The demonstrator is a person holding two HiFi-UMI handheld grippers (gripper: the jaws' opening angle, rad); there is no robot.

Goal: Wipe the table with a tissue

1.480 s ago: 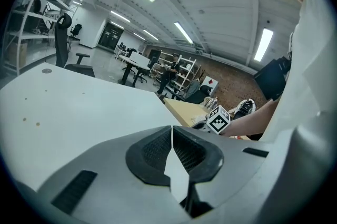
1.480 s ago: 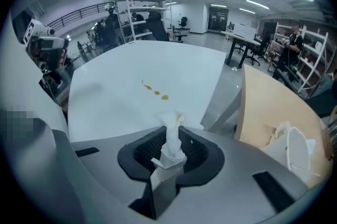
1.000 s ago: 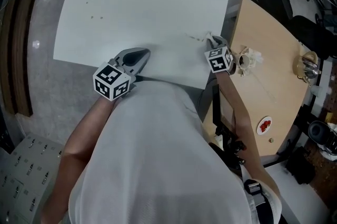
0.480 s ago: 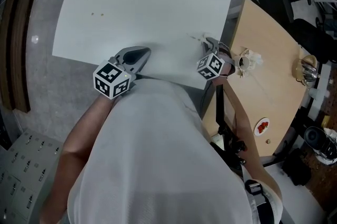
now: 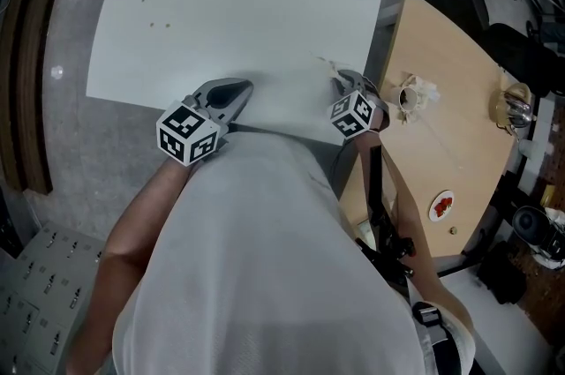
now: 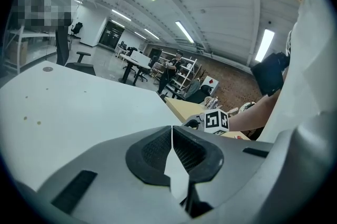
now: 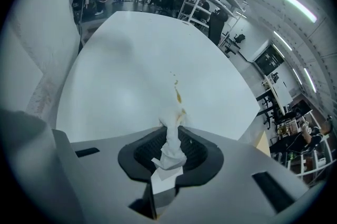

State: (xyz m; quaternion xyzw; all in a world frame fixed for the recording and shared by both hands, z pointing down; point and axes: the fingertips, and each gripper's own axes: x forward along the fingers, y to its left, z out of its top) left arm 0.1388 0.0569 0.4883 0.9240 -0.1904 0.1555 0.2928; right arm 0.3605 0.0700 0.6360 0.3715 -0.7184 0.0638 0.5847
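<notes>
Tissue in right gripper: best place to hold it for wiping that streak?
Likely its bunched middle, from steeply above, as the right gripper has it: the tissue is twisted narrow there, leaving a loose end past the tips on the white table by the brown streak.

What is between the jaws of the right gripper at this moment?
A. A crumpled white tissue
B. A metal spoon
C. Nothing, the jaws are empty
A: in the right gripper view, the jaws of the right gripper press on a crumpled white tissue, and its end sticks out in front toward the brown streak on the white table.
</notes>
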